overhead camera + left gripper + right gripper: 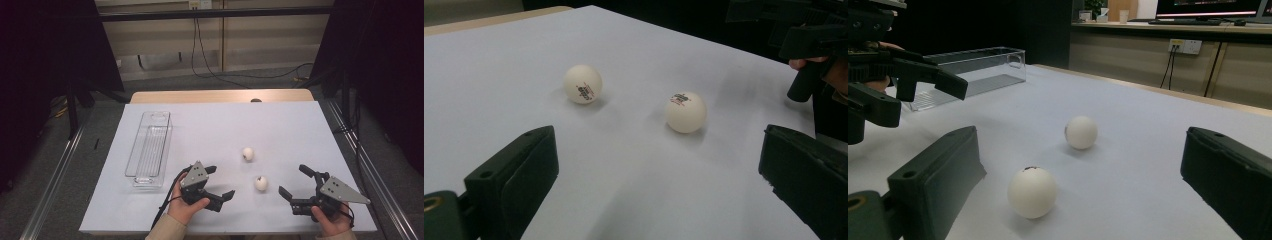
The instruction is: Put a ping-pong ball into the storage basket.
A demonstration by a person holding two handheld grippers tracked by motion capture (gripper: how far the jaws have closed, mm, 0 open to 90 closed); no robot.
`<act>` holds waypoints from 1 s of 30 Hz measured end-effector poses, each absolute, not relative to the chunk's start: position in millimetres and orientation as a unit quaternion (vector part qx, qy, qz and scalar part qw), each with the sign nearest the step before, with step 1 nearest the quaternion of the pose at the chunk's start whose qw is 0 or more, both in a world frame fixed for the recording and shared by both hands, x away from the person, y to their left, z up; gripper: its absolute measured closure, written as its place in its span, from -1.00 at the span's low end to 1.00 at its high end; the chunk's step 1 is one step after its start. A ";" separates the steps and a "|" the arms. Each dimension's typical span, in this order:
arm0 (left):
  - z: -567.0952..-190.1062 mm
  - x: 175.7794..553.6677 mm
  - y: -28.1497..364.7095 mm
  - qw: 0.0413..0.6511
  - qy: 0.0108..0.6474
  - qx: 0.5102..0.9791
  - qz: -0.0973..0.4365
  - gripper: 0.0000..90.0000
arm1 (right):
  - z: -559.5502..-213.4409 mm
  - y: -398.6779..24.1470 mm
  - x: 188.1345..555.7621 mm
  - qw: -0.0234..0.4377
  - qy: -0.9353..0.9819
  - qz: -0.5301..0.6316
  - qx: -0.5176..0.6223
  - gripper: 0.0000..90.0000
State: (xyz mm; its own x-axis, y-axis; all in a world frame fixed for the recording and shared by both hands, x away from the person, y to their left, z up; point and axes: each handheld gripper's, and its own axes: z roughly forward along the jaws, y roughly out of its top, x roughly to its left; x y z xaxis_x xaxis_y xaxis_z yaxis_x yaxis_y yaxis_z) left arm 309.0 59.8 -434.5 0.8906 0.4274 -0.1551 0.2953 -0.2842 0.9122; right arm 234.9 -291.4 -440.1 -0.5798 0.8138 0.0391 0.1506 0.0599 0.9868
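Two white ping-pong balls lie on the white table. The nearer ball (260, 183) (686, 112) (1032, 192) rests between my two grippers; the farther ball (247, 153) (583, 84) (1081, 132) sits a little beyond it. My left gripper (221, 181) (656, 160) is open and empty, pointing right toward the balls. Opposite it, my right gripper (292, 179) (1078, 167) is also open and empty, aimed left at them. Neither gripper touches a ball. In the left gripper view the right gripper (809, 45) shows at top right, and the left gripper (898, 80) appears at left in the right gripper view.
A clear plastic tray (150, 150) (968, 70), long and empty, stands on the left part of the table (280, 120). The table's front edge runs just below both hands. Cables hang along the wall behind, and dark curtains flank both sides.
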 end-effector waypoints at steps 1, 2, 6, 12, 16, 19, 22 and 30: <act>-434.7 309.5 59.6 0.552 0.225 0.801 0.061 -0.94 | -440.0 -291.4 234.9 0.284 0.670 0.584 0.360 -0.95; -434.9 309.7 59.3 0.552 0.226 0.801 0.060 -0.94 | -440.0 -291.4 234.9 0.284 0.670 0.584 0.359 -0.95; -435.0 310.3 57.6 0.553 0.226 0.800 0.060 -0.94 | -439.9 -291.5 234.8 0.285 0.670 0.584 0.360 -0.95; -435.1 311.0 54.6 0.551 0.224 0.802 0.057 -0.94 | -439.9 -291.4 234.8 0.285 0.670 0.584 0.360 -0.95; -435.2 311.3 52.1 0.548 0.224 0.804 0.056 -0.94 | -439.9 -291.5 234.9 0.285 0.670 0.584 0.359 -0.95; -435.4 311.6 50.1 0.547 0.223 0.805 0.058 -0.94 | -439.7 -291.4 234.5 0.285 0.669 0.585 0.360 -0.95; -435.5 312.0 48.5 0.545 0.222 0.806 0.056 -0.94 | -439.7 -291.2 234.5 0.285 0.670 0.584 0.358 -0.95; -436.5 313.7 44.4 0.540 0.224 0.810 0.056 -0.94 | -439.8 -291.2 234.7 0.285 0.670 0.584 0.359 -0.95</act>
State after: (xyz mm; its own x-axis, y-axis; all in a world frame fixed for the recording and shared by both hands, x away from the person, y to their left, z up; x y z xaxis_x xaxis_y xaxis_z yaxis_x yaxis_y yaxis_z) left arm 313.7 44.4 -436.5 0.8936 0.4224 -0.1517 0.3024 -0.3169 0.8990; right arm 234.7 -291.2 -439.8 -0.5790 0.8145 0.0375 0.1475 0.0595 0.9873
